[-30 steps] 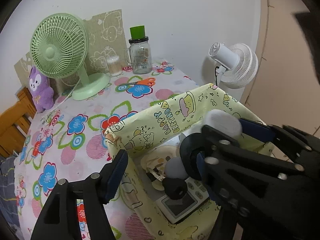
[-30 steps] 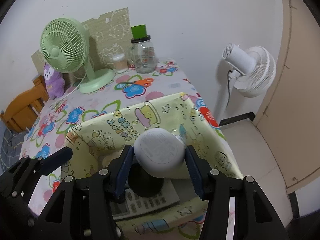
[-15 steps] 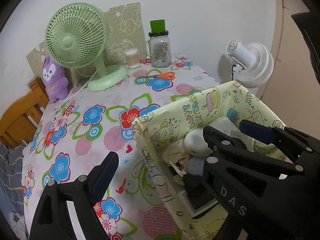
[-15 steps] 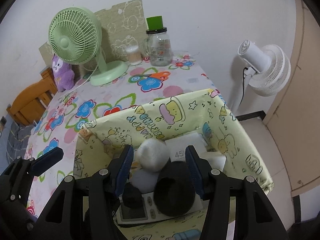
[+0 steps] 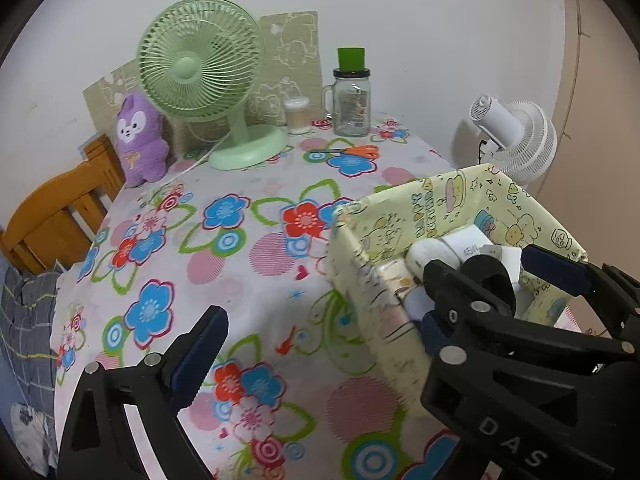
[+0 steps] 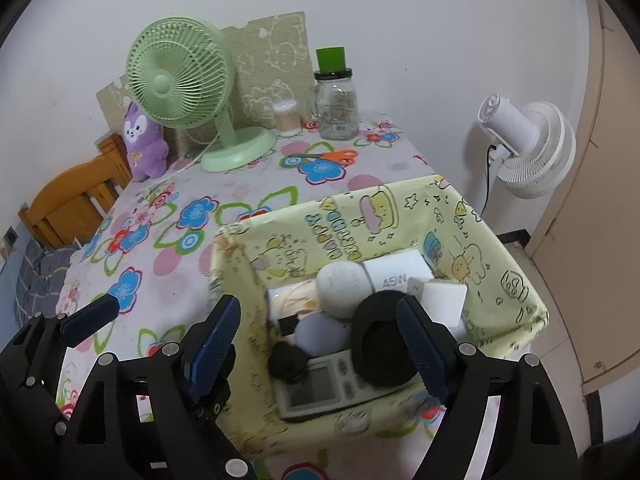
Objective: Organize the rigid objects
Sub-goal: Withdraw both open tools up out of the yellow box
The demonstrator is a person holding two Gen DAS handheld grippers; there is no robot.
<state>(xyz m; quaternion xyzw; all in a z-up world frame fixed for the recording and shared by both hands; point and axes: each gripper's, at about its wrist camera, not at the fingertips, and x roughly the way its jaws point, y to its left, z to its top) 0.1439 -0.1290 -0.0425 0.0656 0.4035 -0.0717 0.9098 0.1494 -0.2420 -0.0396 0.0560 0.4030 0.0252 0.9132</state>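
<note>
L wrist view: our left gripper has just been opening, jaws wide apart w/ nothing between, over the floral tablecloth beside the yellow fabric bin. The right gripper sits at the bin's near side.

R wrist view: our right gripper has just been opening; jaws apart, holding nothing. The white round speaker lies in the bin, resting against a white 45W charger, near a black ring and a digital scale.
</note>
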